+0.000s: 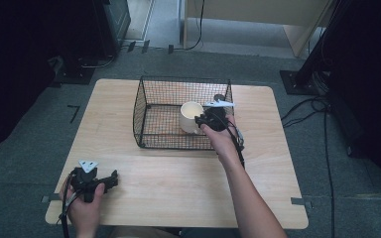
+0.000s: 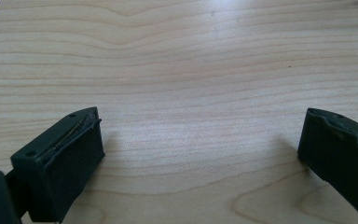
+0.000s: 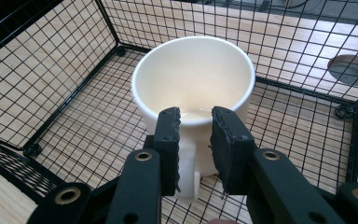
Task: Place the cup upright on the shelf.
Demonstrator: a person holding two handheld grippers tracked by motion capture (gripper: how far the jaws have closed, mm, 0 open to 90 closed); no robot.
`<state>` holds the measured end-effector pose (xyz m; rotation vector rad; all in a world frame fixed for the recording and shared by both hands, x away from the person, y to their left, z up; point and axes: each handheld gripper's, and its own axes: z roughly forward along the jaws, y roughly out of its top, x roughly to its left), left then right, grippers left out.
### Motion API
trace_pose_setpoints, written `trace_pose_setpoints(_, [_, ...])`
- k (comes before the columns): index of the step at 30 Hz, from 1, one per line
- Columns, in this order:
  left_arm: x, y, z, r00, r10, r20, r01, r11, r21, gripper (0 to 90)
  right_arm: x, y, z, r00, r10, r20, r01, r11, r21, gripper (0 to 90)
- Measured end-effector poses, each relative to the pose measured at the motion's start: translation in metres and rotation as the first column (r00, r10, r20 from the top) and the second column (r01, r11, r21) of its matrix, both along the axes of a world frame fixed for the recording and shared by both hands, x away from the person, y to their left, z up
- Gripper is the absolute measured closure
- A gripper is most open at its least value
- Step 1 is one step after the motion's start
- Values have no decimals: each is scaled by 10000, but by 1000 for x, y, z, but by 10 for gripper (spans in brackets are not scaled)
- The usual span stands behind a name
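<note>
Starting at the right gripper (image 3: 196,116), its jaws straddle the handle (image 3: 189,179) of the white mug (image 3: 193,74). One pad sits against the handle, while the other seems to leave a thin gap, so we read these jaws as released rather than clenched. The mug stands upright on the mesh floor of the black wire basket (image 3: 51,56), in its right half and nearer the far wall, with nothing inside it that we can see.

Down at the near left, the left gripper (image 2: 200,126) has its jaws spread wide with nothing between them, just bare wood of the counter (image 2: 191,70) beneath.

We judge the step in hand to be setting the mug down in the basket, and that looks all but done. The next move calls for the right jaws to part a touch more and back straight off the handle towards the near side. They then need to lift over the basket wall without snagging the handle or tipping the mug.

The high view gives us the layout. The basket (image 1: 144,99) sits mid-counter towards the far side, with the mug (image 1: 191,115) inside and the right gripper (image 1: 201,120) reaching in over the near wall. The left gripper (image 1: 113,179) is parked well apart at the near left of the counter (image 1: 178,173). The right gripper view supplies what that one blurs, namely the handle, the pads and that gap.
</note>
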<state>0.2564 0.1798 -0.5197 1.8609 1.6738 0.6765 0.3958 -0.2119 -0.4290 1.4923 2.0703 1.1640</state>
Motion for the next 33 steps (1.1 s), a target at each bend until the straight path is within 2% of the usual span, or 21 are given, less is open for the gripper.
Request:
trace_pose_setpoints(7, [0, 0, 0, 10000, -4, -2, 4, 10000, 1, 1, -8, -4, 9, 9993, 82, 377, -90, 9998, 200, 688])
trace_pose_setpoints(8, [0, 0, 0, 10000, -4, -2, 4, 10000, 2, 1, -10, -5, 11, 9991, 64, 424, -73, 9997, 229, 673])
trace_pose_setpoints(9, [0, 0, 0, 10000, -2, -2, 2, 10000, 2, 1, -15, -7, 15, 9984, 146, 544, -164, 9993, 322, 616])
trace_pose_setpoints(11, [0, 0, 0, 10000, -5, -4, 5, 10000, 4, 1, -17, -7, 17, 9980, 199, 600, -220, 9992, 346, 591])
trace_pose_setpoints(12, [0, 0, 0, 10000, -1, 2, 1, 10000, 1, 1, -23, -9, 20, 9969, 312, 723, -338, 9988, 357, 518])
trace_pose_setpoints(14, [0, 0, 0, 10000, -4, -1, 4, 10000, 2, 1, -25, -10, 22, 9965, 384, 749, -413, 9984, 380, 494])
trace_pose_setpoints(17, [0, 0, 0, 10000, -2, -1, 2, 10000, 1, 1, -34, -12, 27, 9948, 605, 814, -628, 9977, 265, 367])
trace_pose_setpoints(18, [0, 0, 0, 10000, -2, -1, 2, 10000, 1, 1, -40, -13, 29, 9931, 830, 828, -848, 9962, 192, 266])
trace_pose_setpoints(19, [0, 0, 0, 10000, -3, -1, 3, 10000, 1, 1, -40, -13, 29, 9931, 830, 828, -848, 9962, 192, 266])
trace_pose_setpoints(24, [0, 0, 0, 10000, -2, 2, 2, 10000, -2, 1, -59, -18, 34, 9869, 1292, 965, -1279, 9916, -193, 14])
trace_pose_setpoints(28, [0, 0, 0, 10000, 3, 20, -3, 10000, -3, 1, -75, -24, 36, 9838, 1395, 1129, -1354, 9898, -433, 0])
trace_pose_setpoints(29, [0, 0, 0, 10000, 3, 22, -3, 10000, -4, 1, -83, -28, 37, 9832, 1357, 1219, -1308, 9903, -468, 0])
trace_pose_setpoints(33, [0, 0, 0, 10000, -5, 21, 5, 10000, -3, 1, -92, -36, 37, 9832, 1307, 1274, -1259, 9910, -452, 0])
